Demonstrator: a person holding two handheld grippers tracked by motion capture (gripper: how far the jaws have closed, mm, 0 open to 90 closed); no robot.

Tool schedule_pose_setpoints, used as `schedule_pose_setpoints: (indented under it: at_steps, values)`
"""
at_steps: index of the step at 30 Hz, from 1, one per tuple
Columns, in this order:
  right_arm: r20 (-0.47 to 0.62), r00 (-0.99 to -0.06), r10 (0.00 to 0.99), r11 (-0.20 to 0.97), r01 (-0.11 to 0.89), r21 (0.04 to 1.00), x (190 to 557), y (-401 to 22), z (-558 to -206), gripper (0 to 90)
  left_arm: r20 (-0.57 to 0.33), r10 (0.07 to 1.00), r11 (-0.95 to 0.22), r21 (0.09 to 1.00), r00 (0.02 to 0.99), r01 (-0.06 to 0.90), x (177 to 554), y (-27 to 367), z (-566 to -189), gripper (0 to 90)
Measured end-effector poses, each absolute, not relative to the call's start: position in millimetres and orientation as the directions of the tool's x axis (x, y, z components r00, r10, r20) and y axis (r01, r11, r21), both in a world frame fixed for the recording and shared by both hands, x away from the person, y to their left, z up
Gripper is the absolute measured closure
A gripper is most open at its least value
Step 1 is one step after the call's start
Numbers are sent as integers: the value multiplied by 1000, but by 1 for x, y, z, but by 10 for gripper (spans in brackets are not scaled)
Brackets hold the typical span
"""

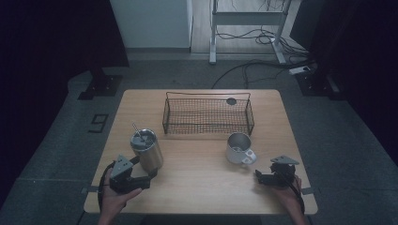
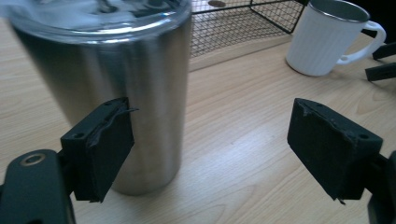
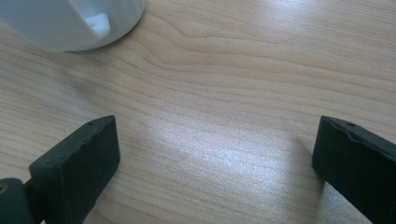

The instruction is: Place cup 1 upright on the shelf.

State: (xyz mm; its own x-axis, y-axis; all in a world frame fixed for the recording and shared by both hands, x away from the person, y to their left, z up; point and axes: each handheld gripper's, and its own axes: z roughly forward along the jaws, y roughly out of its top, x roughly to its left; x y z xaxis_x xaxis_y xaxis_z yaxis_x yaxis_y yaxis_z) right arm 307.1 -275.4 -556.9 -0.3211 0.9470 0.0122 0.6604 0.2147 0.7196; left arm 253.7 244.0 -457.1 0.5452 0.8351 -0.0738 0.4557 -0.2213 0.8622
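A steel tumbler [image 1: 147, 151] with a clear lid and a metal straw [image 1: 137, 131] stands upright at the table's front left. My left gripper [image 1: 149, 178] sits just in front of it, jaws pointing right. In the left gripper view the tumbler [image 2: 135, 93] rises behind the left pad, and the left gripper [image 2: 210, 140] is open with bare wood between the jaws. A white ribbed mug [image 1: 239, 148] stands right of centre. My right gripper [image 1: 259, 176] lies near its handle, open. In the right gripper view the mug [image 3: 70, 23] is at the top left, outside the right gripper [image 3: 217, 154].
A black wire basket [image 1: 209, 115] stands at the back middle of the wooden table [image 1: 202, 187]; it shows behind the tumbler as the basket [image 2: 243, 23] in the left gripper view. The mug [image 2: 329, 39] and the other gripper's jaws [image 2: 380, 60] sit at that view's far right.
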Motion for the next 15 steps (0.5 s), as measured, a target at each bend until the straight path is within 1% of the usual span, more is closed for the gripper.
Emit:
schedule_pose_setpoints:
  at_steps: [7,15]
  values:
    - [12,-321,947,215,660,720,307,-275,-557,6,-81,854,-202,859,514,471,257,254,-459,140]
    - [12,-320,947,214,661,719,307,-275,-557,6,-115,862,-177,844,493,507,264,259,-465,119]
